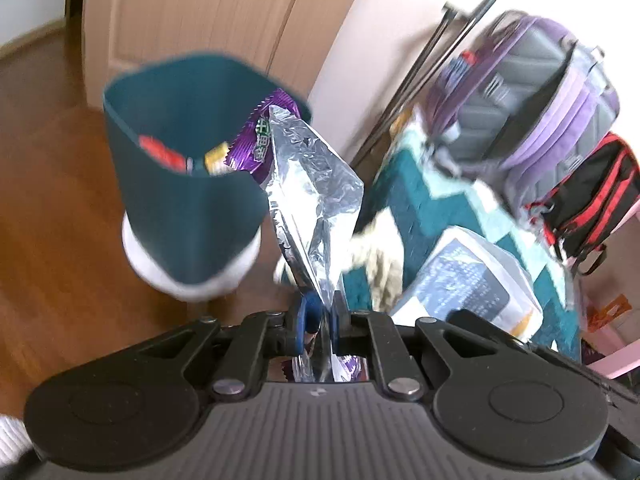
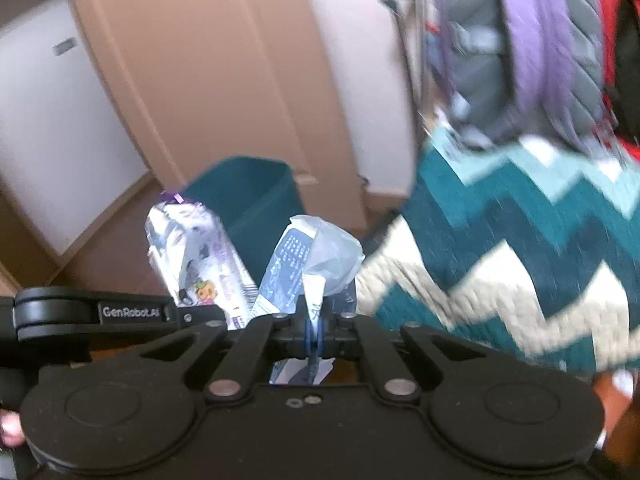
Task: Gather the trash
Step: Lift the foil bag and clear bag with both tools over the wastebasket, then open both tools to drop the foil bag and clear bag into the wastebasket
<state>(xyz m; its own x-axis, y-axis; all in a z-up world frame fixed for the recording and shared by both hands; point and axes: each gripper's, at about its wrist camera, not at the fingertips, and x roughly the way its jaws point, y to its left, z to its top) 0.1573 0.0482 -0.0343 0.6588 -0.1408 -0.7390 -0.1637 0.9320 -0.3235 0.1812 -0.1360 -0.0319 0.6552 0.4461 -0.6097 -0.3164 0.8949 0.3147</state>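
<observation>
Bin (image 1: pixel 188 184) on the floor is the landmark, with wrappers already inside. Left gripper (image 1: pixel 320 316) is clenched on the foil wrapper (image 1: pixel 316 196), which sticks up just right of the bin's rim; right of that, the right gripper (image 2: pixel 314 334) is clamped on a white-blue packet (image 2: pixel 316 256), nearer the blanket (image 2: pixel 520 248). Both look light, crinkly and slick, so I'd pinch well in from the edge.

Teal bin (image 1: pixel 188 216) with white base; silver-and-purple wrapper (image 1: pixel 312 184); blue-and-white printed packet (image 2: pixel 304 264); teal, pale-blue and cream zigzag blanket (image 2: pixel 520 264); purple-and-grey backpack (image 1: pixel 532 92); black-and-red bag (image 1: pixel 592 196); brown wood floor (image 1: pixel 52 240)
</observation>
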